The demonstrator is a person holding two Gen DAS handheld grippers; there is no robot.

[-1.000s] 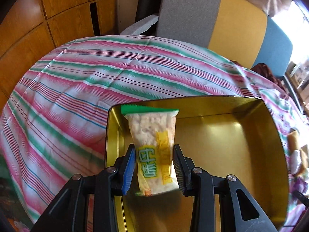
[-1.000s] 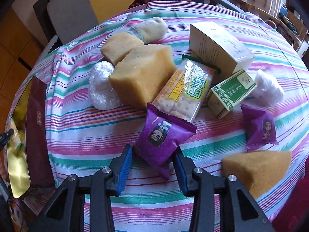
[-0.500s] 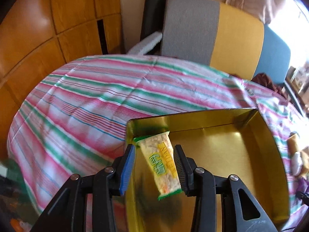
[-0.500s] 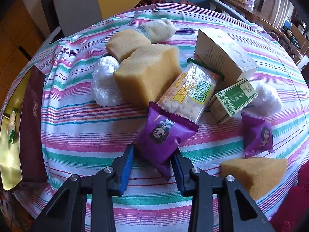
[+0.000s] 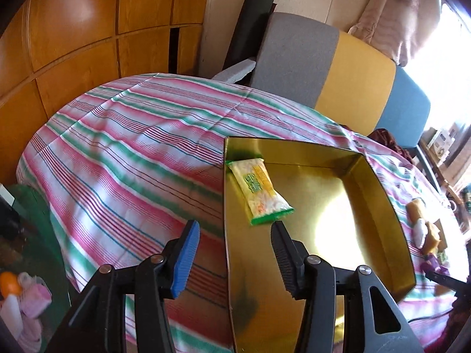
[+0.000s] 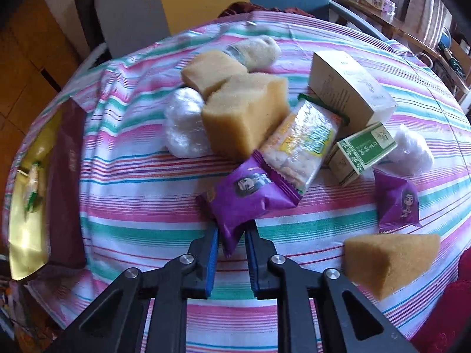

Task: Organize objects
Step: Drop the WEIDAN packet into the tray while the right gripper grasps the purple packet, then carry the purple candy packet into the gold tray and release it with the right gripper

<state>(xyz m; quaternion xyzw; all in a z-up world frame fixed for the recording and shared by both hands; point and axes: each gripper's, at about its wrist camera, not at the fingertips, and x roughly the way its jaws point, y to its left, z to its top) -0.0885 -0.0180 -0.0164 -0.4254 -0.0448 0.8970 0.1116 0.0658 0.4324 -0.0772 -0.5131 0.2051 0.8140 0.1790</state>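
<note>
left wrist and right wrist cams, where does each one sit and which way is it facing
Left wrist: on the left gripper, looking down its open fingers at the gold tin holding a cracker packet.
Right wrist: on the right gripper, looking down at the snack pile; its jaws pinch a purple packet.
Shared: the striped tablecloth, and the tin at the right view's left edge.

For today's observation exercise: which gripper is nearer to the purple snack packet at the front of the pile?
Right. The right gripper is shut on the purple snack packet's corner; the left gripper hangs open over the gold tin, apart from the pile.
</note>
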